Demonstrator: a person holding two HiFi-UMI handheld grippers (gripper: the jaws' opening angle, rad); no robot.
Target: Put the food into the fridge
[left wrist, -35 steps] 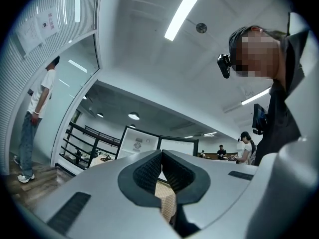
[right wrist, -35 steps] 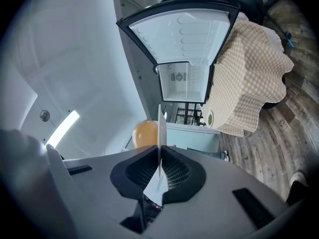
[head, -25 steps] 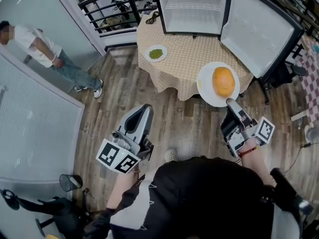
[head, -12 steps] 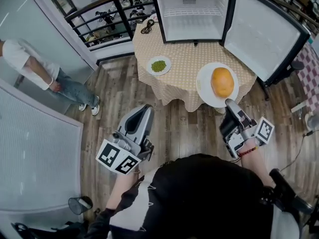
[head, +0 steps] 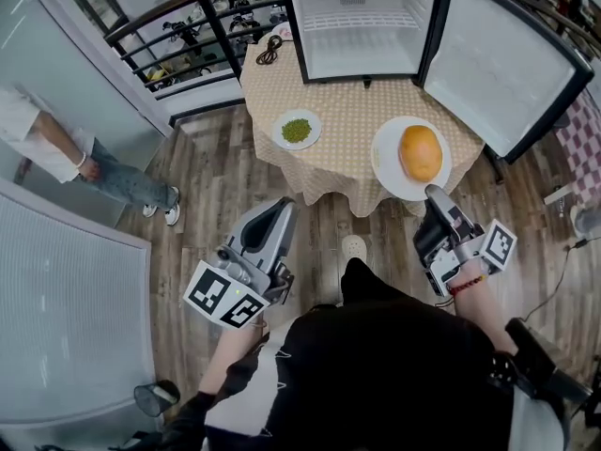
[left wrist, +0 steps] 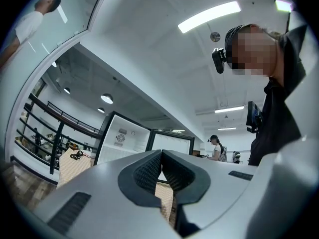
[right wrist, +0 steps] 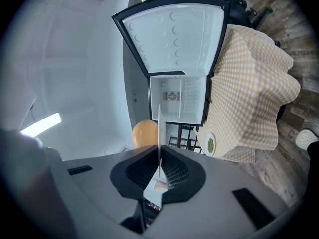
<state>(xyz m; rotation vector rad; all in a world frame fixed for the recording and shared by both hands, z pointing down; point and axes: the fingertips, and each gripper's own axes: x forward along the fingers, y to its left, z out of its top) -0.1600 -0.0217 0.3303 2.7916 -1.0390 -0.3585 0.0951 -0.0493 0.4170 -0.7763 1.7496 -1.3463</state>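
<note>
A white plate [head: 386, 165] carrying a round orange bun [head: 421, 152] hangs over the near edge of the checked table [head: 347, 101]. My right gripper [head: 435, 195] is shut on the plate's near rim. In the right gripper view the plate [right wrist: 159, 126] runs edge-on between the pads, with the bun [right wrist: 144, 132] to its left. My left gripper [head: 279, 207] is held lower at the left, shut and empty, with its pads [left wrist: 149, 169] touching. The small fridge [head: 362, 26] stands open at the back of the table, its door [head: 498, 59] swung to the right.
A small plate of green food [head: 297, 130] sits on the table's left side, and a dark cable [head: 270, 49] lies at its back corner. A black railing [head: 188, 36] and a glass partition are to the left, where a person [head: 56, 148] stands. The floor is wood.
The view has shifted toward the table, and a white shoe now shows in front of my body. The person at the left has slid toward the frame edge. Both grippers keep their state.
</note>
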